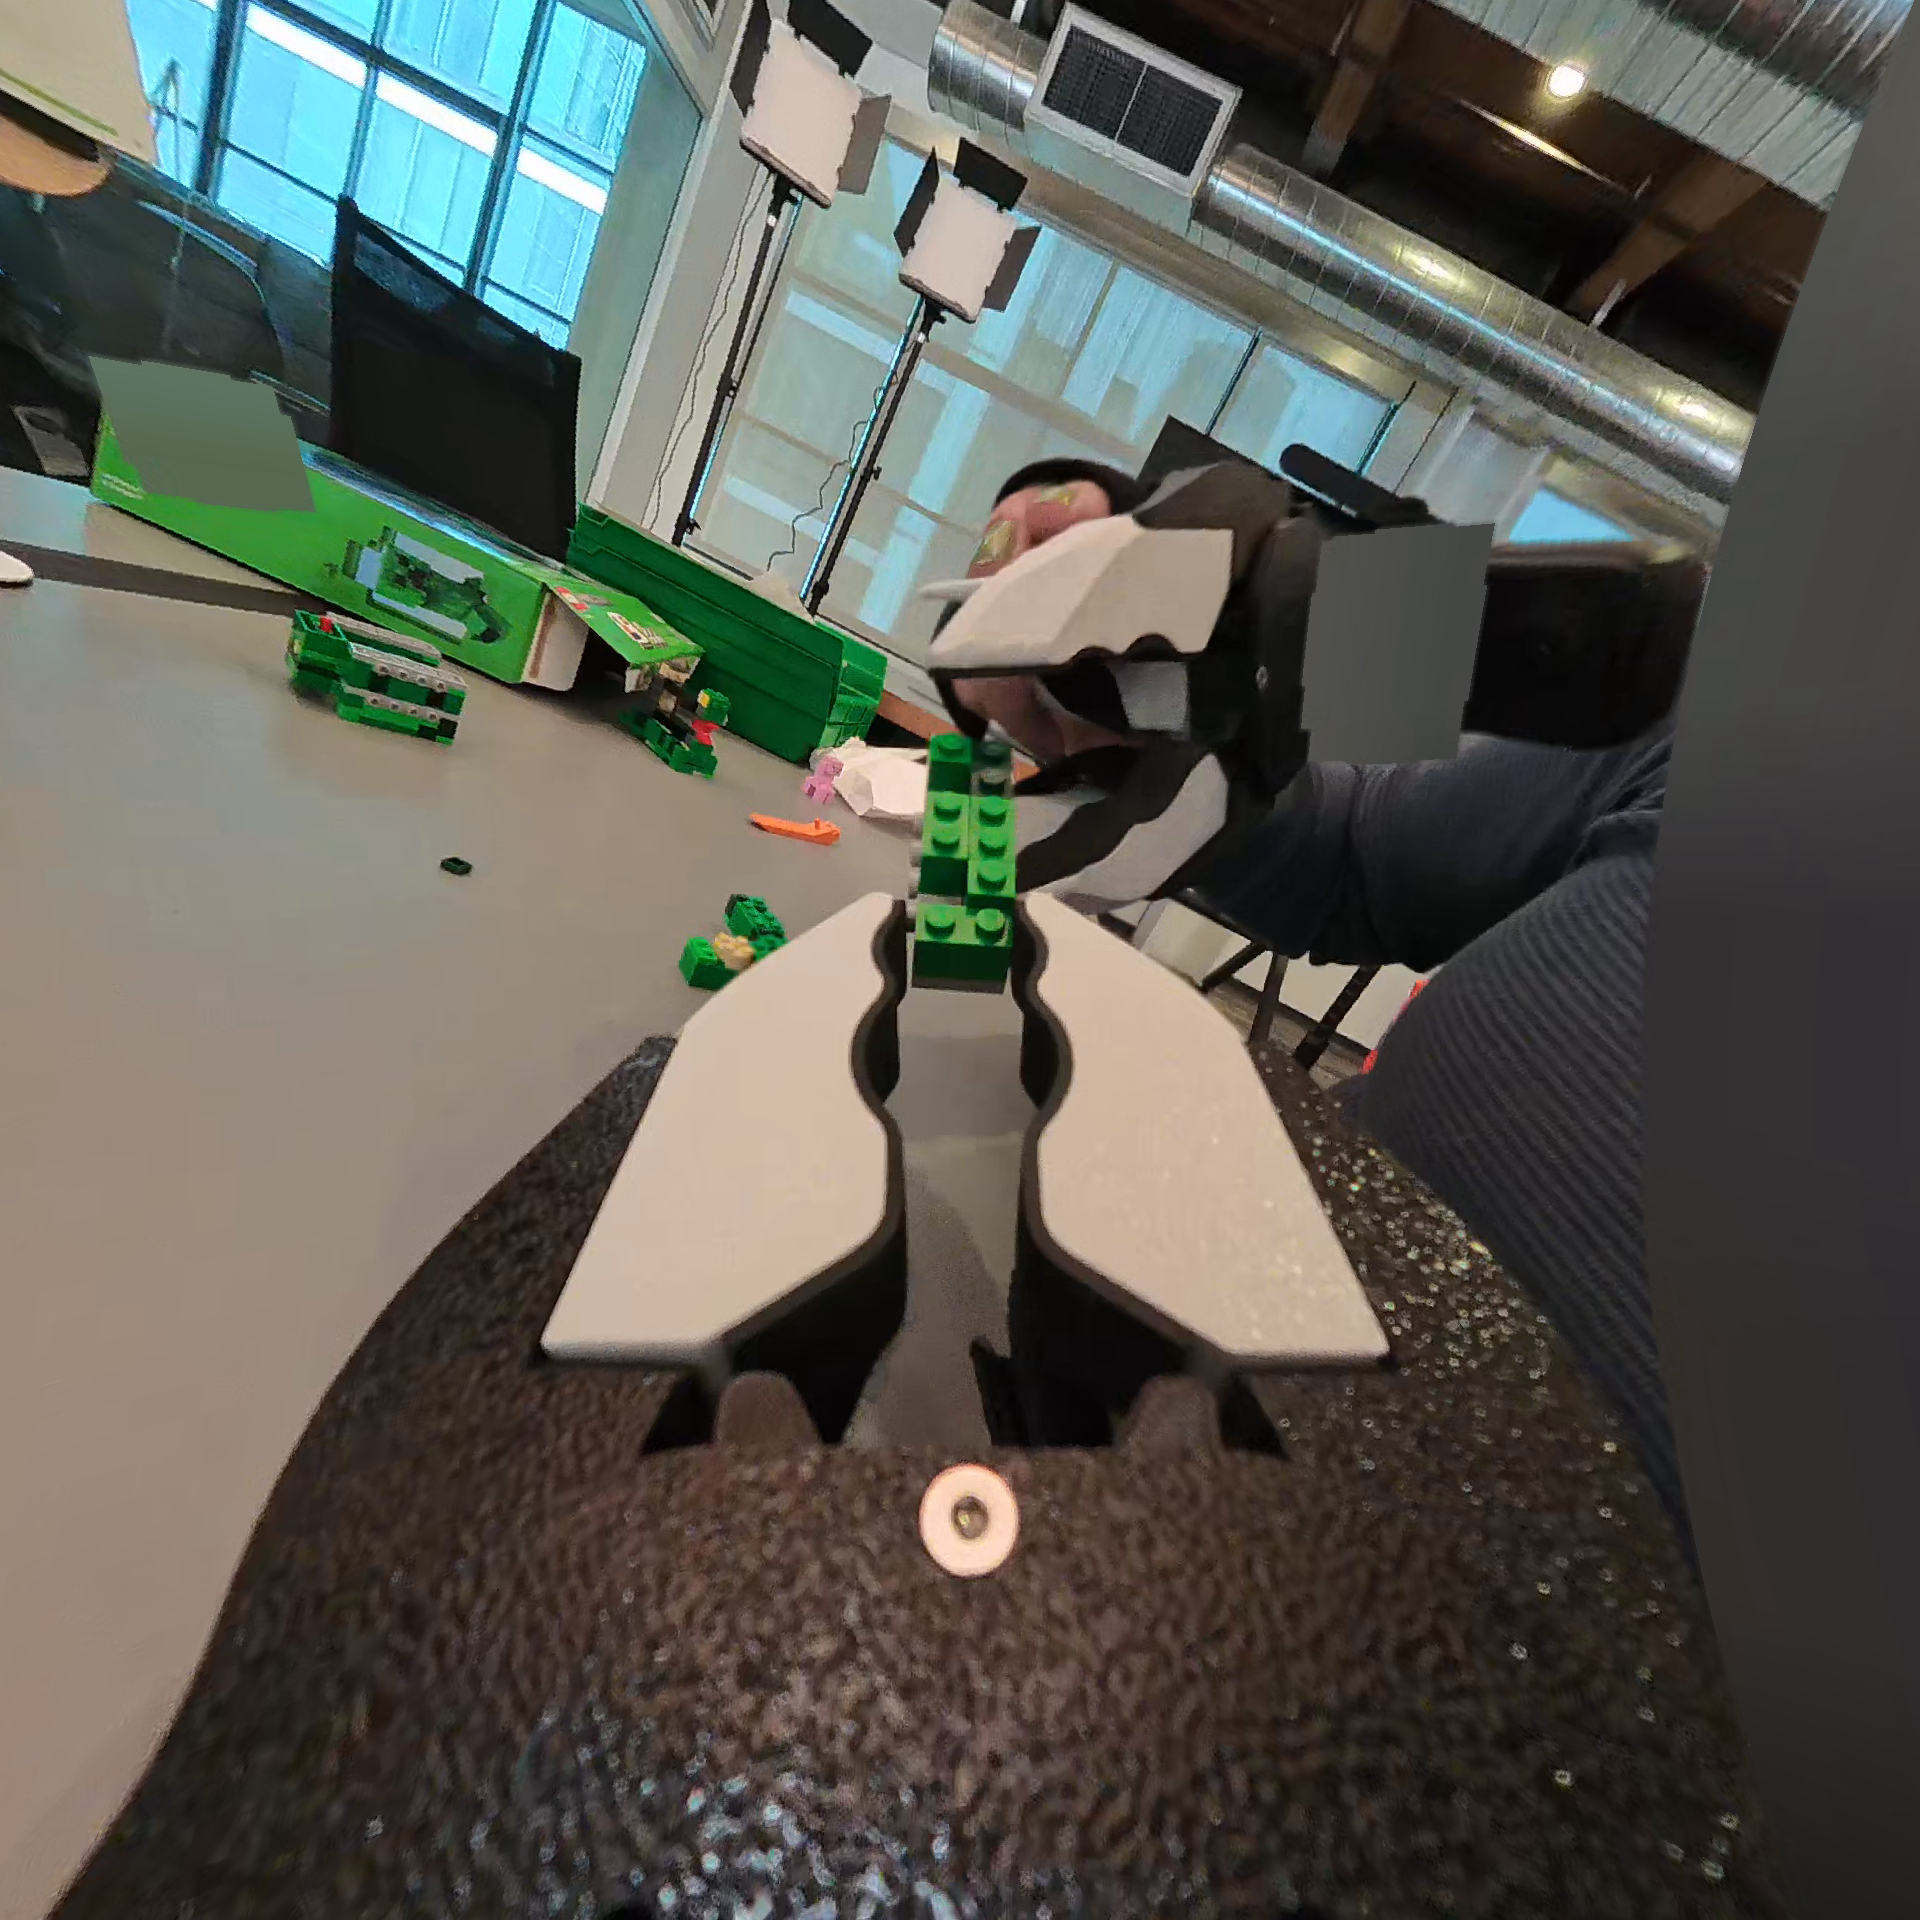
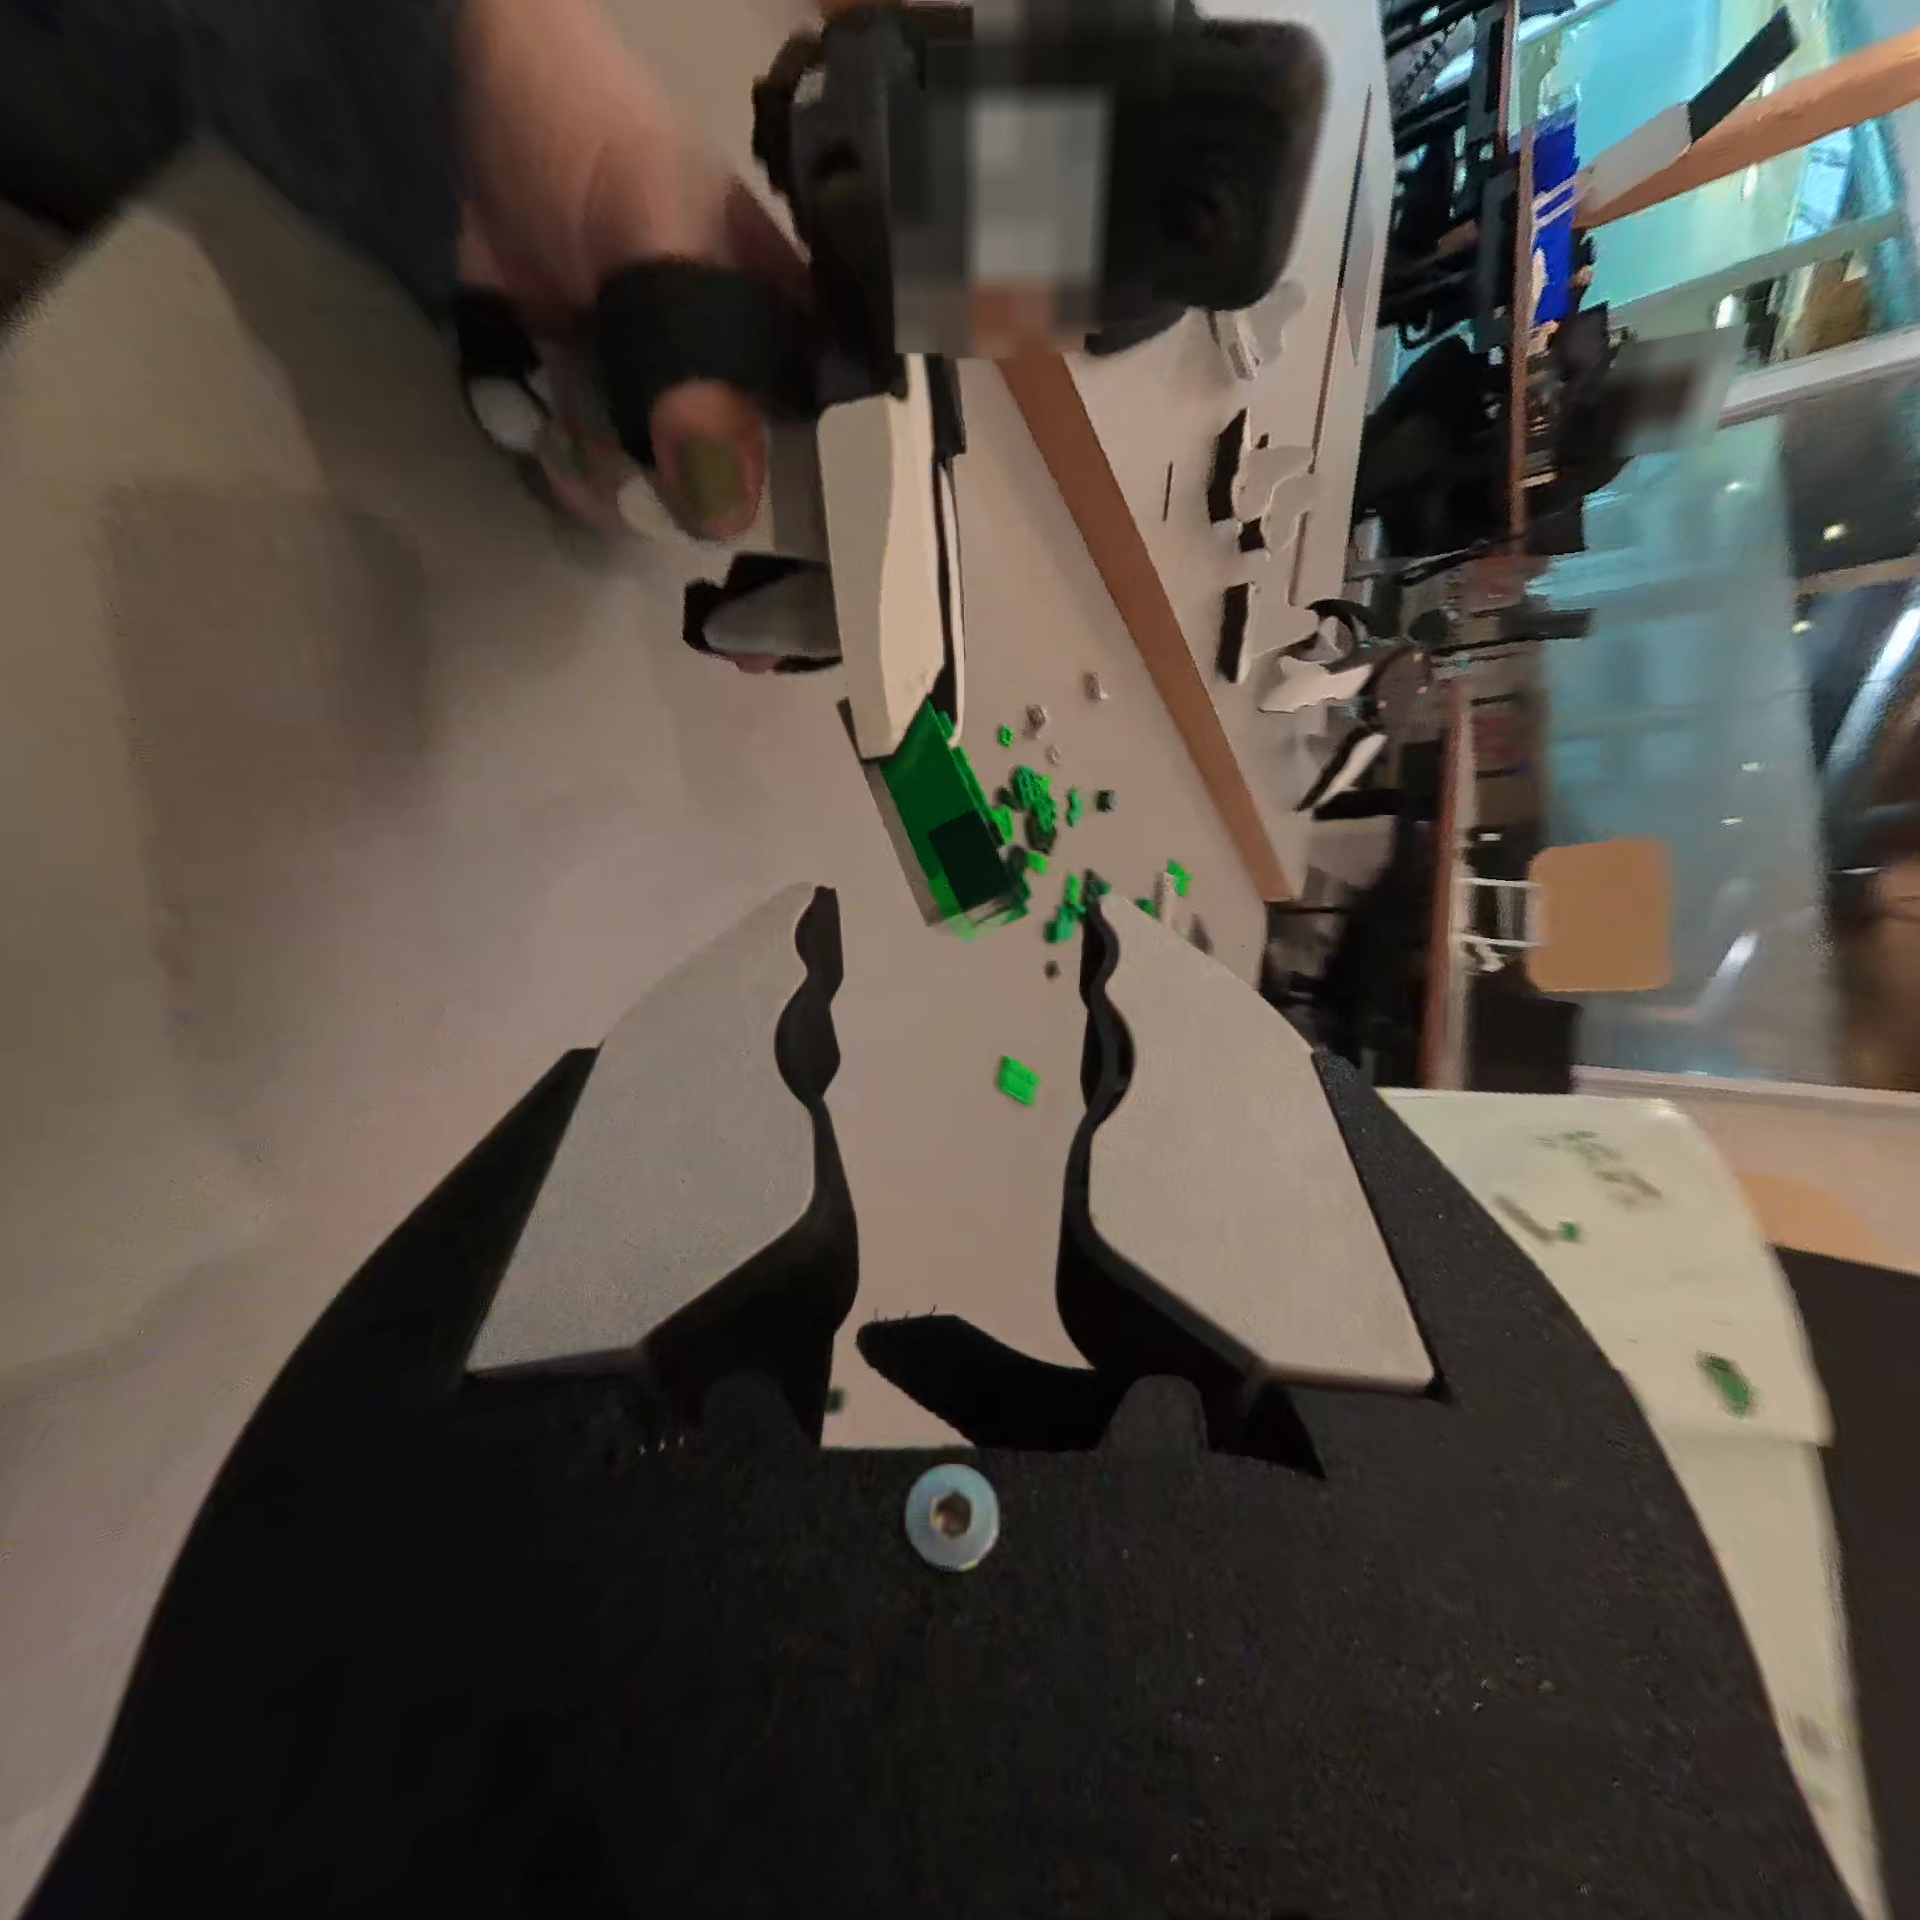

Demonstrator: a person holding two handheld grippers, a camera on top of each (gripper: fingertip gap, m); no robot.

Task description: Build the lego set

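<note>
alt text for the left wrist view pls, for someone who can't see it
The left gripper is closed on the bottom of a green lego assembly, while the right gripper reaches in with open jaws around its top. Behind them, on the grey table, lie loose green bricks, an orange brick separator and a green lego box.

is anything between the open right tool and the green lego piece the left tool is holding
Nothing visible. In the right wrist view the right tool is open, and the green brick assembly held by the left tool sits just beyond its tips, with only bare white table behind it.
</note>
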